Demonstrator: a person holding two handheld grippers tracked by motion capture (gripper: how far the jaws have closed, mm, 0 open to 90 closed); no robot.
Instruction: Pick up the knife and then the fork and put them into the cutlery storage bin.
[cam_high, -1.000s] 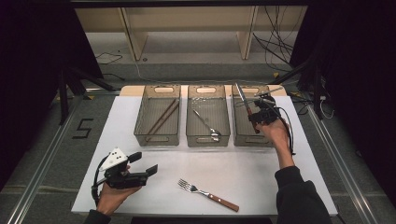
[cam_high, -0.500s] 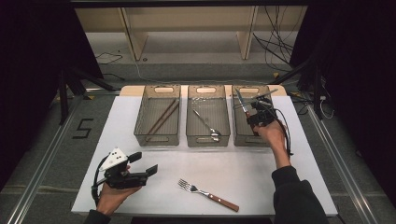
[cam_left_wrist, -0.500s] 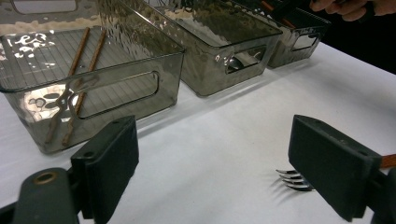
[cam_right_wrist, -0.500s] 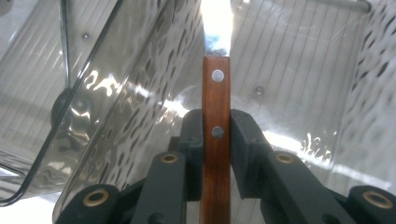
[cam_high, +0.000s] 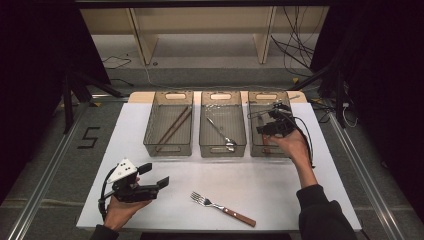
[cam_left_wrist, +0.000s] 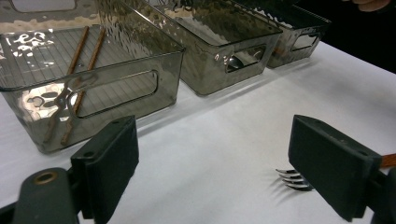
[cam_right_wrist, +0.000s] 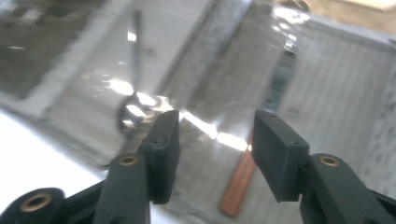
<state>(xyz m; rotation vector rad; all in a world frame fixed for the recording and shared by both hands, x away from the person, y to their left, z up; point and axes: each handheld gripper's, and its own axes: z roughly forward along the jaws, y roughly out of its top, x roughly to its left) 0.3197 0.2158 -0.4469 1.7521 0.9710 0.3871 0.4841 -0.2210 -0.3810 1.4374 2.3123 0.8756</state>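
In the right gripper view everything beyond the fingers (cam_right_wrist: 163, 154) is smeared by motion blur: the spoon (cam_right_wrist: 132, 105) in the middle bin is a bright streak, and the wooden handle (cam_right_wrist: 238, 184) in the right bin (cam_right_wrist: 336, 79) runs up into a dark blurred shape, so its working end cannot be told. In the high view that bin's contents are mostly hidden behind the right gripper (cam_high: 270, 125) and hand. In the left gripper view the fork (cam_left_wrist: 292, 179) shows just its tines and a sliver of handle; the rest lies behind the right-hand finger. The left bin (cam_left_wrist: 116, 88) is cut off by the picture's edge, and the far bin (cam_left_wrist: 299, 39) is too dark to read.
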